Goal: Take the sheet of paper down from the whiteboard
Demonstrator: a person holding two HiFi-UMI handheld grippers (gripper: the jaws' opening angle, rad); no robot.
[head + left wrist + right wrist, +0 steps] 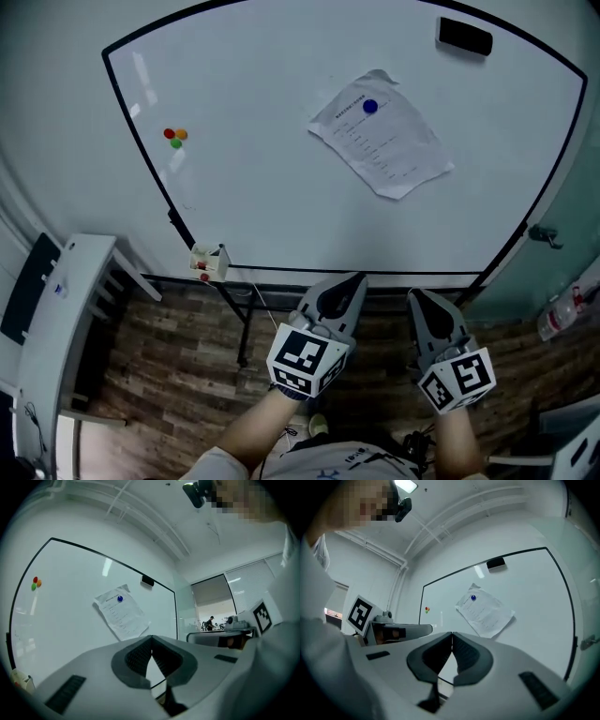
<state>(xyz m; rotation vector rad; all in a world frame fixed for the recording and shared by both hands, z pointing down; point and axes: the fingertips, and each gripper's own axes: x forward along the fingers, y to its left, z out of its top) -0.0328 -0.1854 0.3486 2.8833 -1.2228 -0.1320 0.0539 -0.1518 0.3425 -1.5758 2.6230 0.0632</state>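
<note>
A printed sheet of paper hangs tilted on the whiteboard, pinned near its top by a round blue magnet. The same sheet shows in the left gripper view, and the sheet with its blue magnet in the right gripper view. My left gripper and right gripper are held side by side below the board's lower edge, well short of the paper. Both point at the board, jaws shut with nothing between them.
A black eraser sits at the board's upper right. Three small coloured magnets cluster at the left. A small marker box hangs at the board's lower left corner. A white desk stands at left. The floor is wood plank.
</note>
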